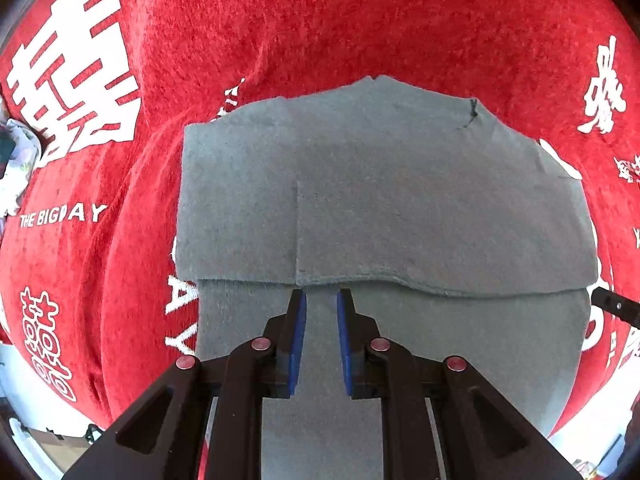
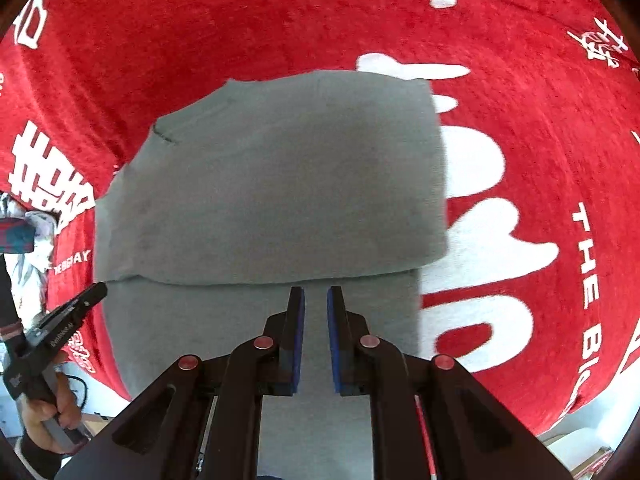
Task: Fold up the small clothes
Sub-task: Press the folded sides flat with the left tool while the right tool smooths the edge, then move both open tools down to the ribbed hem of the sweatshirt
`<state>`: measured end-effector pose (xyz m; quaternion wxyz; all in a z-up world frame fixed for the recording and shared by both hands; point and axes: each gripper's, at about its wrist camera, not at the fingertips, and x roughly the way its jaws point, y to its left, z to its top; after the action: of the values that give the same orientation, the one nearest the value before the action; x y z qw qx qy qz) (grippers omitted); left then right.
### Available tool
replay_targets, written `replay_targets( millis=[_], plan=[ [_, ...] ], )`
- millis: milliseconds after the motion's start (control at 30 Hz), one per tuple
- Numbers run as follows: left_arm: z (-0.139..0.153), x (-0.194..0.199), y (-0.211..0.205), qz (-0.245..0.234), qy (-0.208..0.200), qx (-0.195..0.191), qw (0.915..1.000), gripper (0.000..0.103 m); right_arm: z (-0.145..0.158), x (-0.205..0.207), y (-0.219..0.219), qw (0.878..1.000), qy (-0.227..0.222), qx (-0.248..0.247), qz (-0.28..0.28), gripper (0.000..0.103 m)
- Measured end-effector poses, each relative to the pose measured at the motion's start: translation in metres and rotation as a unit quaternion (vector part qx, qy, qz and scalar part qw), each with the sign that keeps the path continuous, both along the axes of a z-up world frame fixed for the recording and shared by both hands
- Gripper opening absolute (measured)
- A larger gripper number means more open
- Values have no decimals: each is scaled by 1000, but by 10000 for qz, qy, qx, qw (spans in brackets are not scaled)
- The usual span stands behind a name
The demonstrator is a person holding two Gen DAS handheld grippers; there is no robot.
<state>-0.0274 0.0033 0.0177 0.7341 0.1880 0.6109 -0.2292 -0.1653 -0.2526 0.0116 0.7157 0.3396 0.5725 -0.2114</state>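
Both grippers' blue-padded fingers (image 1: 298,334) (image 2: 297,334) stand slightly spread, empty, above folded fuzzy grey garment (image 1: 400,200) on plush red cloth (image 1: 320,20).

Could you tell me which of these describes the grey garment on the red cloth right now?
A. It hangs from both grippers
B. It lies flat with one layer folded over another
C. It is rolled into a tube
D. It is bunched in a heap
B: the grey garment lies flat on the red cloth, its upper layer ending in an edge just ahead of the left gripper, whose jaws hold nothing.
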Motion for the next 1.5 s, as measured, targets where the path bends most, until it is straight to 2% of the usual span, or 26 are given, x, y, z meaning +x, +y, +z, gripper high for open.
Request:
replay_targets(
  millis=[33,67,133,300,333,400,433,467,633,800,833,867,900,1233,1500],
  plan=[
    [0,-1,1,-3,9,25,10000,75,0,3,3,10000,-27,38,7,17],
    [1,-1,2,43,-11,109,9999,102,1,4,5,10000,-43,54,8,24],
    [8,-4,4,55,-250,60,9997,102,1,8,10,9999,-73,69,18,37],
    [9,-3,8,88,-165,2,9998,102,-1,15,20,9999,-76,88,57,40],
    [9,-2,10,136,-138,-4,9998,102,-1,16,22,9999,-74,77,61,45],
    [8,0,14,212,-115,23,9997,102,1,17,25,9999,-77,30,73,62],
    [8,1,16,245,-115,35,9996,102,3,18,27,9999,-93,-10,75,76],
    [9,1,17,260,-115,45,9996,102,5,18,29,9999,-116,-36,66,83],
    [9,0,24,224,-77,131,9996,102,16,19,33,9994,-268,-201,-38,85],
    [9,-2,31,223,14,176,9996,102,21,19,42,9992,-386,-132,0,86],
    [9,-2,31,213,28,186,9996,102,22,18,44,9990,-417,-136,-20,88],
    [9,-2,32,204,41,202,9996,102,23,17,46,9989,-441,-126,-52,101],
    [9,-3,34,190,55,208,9996,102,23,16,46,9989,-450,-110,-87,103],
    [9,1,52,176,69,311,9993,102,18,1,61,9986,-295,118,-426,103],
    [2,-4,66,-140,135,329,9993,102,8,-22,77,9967,-183,279,-738,103]
  ],
)
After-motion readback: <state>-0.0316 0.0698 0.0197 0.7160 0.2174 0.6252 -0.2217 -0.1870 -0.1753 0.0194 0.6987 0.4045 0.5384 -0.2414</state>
